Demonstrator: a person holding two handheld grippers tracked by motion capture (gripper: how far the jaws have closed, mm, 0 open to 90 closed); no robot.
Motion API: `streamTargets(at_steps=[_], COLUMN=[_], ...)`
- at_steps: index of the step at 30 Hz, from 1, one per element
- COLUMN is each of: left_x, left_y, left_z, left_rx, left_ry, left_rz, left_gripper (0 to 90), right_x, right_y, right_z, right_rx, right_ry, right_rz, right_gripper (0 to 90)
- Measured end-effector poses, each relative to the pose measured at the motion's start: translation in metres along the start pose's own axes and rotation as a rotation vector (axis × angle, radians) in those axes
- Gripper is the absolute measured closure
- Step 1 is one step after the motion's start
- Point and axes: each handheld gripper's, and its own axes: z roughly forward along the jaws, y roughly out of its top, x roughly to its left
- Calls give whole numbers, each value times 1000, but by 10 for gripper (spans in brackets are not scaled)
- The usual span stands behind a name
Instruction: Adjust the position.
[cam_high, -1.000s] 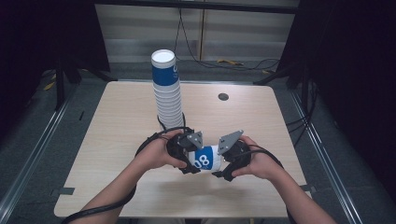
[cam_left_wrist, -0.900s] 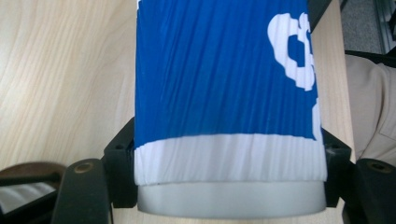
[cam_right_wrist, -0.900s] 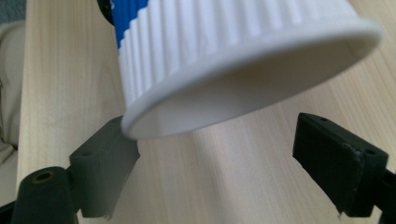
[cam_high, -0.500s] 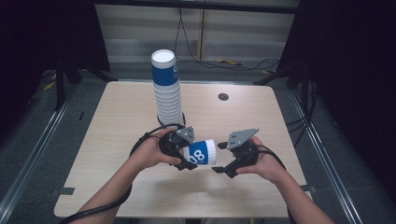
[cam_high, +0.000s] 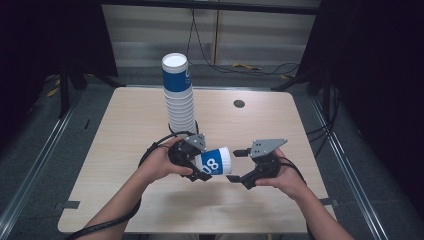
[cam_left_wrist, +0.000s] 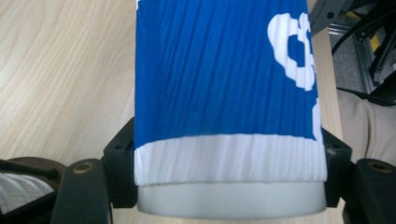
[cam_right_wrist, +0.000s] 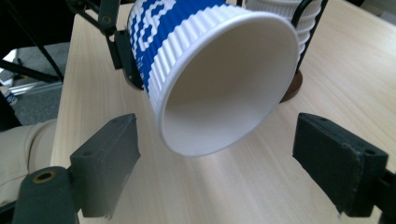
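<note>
A blue and white ribbed paper cup (cam_high: 214, 162) lies on its side in the air, its open mouth toward the right. My left gripper (cam_high: 196, 161) is shut on the cup's base end; in the left gripper view the cup (cam_left_wrist: 224, 98) sits squeezed between both jaws. My right gripper (cam_high: 238, 166) stands open just right of the cup's rim, not touching it. The right gripper view looks into the cup's white inside (cam_right_wrist: 224, 93), with the two jaws spread wide on either side. A tall stack of the same cups (cam_high: 178, 95) stands upright behind the hands.
The light wooden table (cam_high: 120, 135) has a small dark round hole (cam_high: 239, 104) at the back right. Black cables loop near the stack's foot. Dark floor and metal rails lie on both sides of the table.
My right gripper has let go of the cup, opened and drawn back to the right. The left gripper keeps hold of the cup, which has shifted slightly left.
</note>
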Motion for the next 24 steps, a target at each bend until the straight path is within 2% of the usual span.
streamTargets(at_steps=[7,8,24], left_x=[-4,-4,-9], left_y=[5,6,10], left_z=[2,1,-1], left_rx=[-19,-10,-41], left_ry=[-21,-20,-24], left_rz=[10,18,50], left_gripper=[296,296,296], right_x=[-1,-1,-1], right_y=[3,3,7], right_z=[-2,-2,2], right_rx=[-30,-28,-30], right_ry=[7,8,35], right_rz=[19,19,-10], right_gripper=[142,141,104])
